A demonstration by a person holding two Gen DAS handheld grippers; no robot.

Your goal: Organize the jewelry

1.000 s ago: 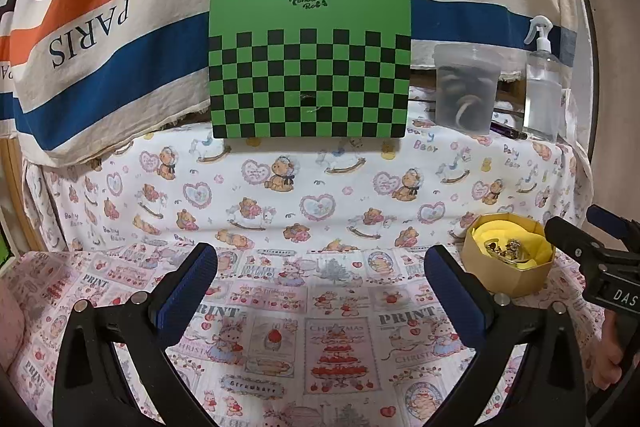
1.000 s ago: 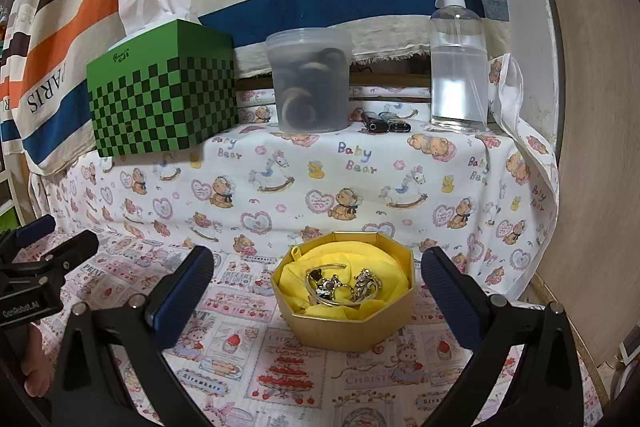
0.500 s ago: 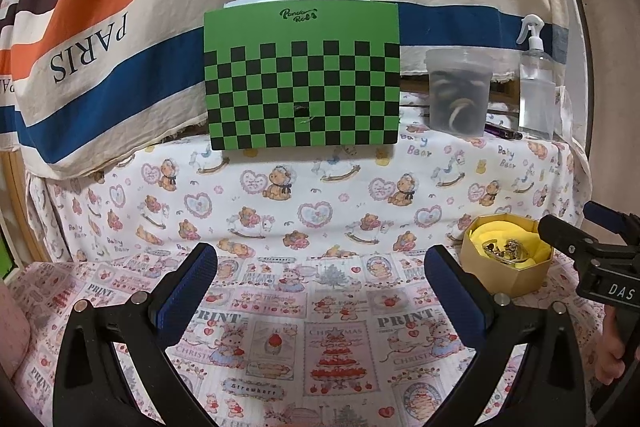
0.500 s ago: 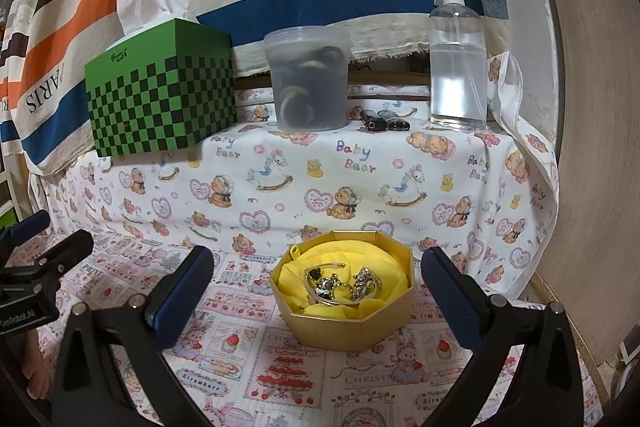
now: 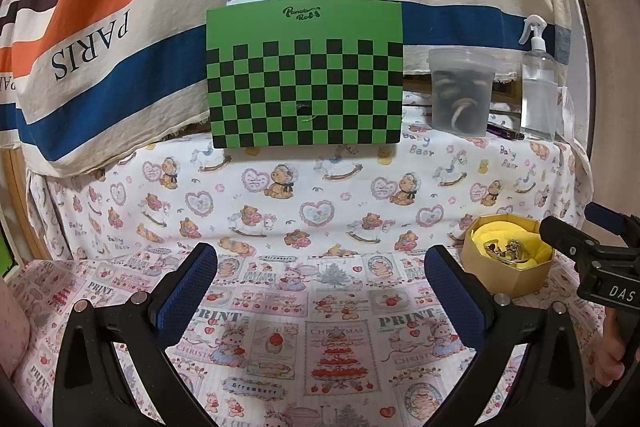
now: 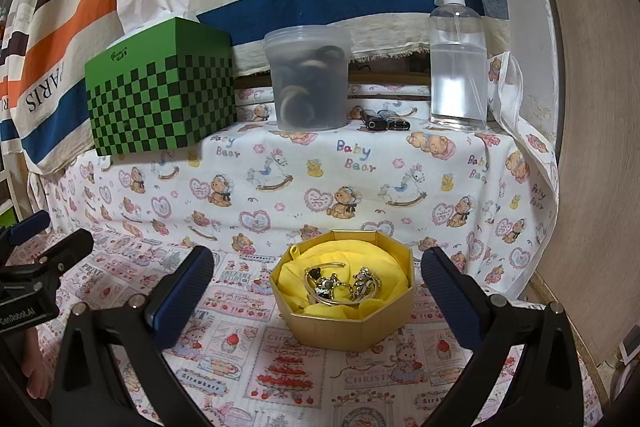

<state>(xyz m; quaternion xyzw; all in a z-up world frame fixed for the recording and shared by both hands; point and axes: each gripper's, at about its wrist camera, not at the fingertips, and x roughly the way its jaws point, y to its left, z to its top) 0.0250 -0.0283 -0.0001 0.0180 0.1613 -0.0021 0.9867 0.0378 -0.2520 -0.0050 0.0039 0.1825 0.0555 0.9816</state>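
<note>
Jewelry [image 6: 343, 285]: gold pieces heaped on yellow cloth [image 6: 376, 255] inside an octagonal gold box [image 6: 348, 331], which sits on the printed sheet [image 6: 248, 371] below the covered ledge. My right tongs [image 6: 316, 291]: fingers wide apart, straddling the box without touching it. My left tongs [image 5: 320, 291]: also wide apart, holding nothing, well left of the box [image 5: 516, 281]. Ledge, left to right: tissue box [image 6: 160, 95], tub [image 6: 308, 79], spray bottle [image 6: 458, 67].
</note>
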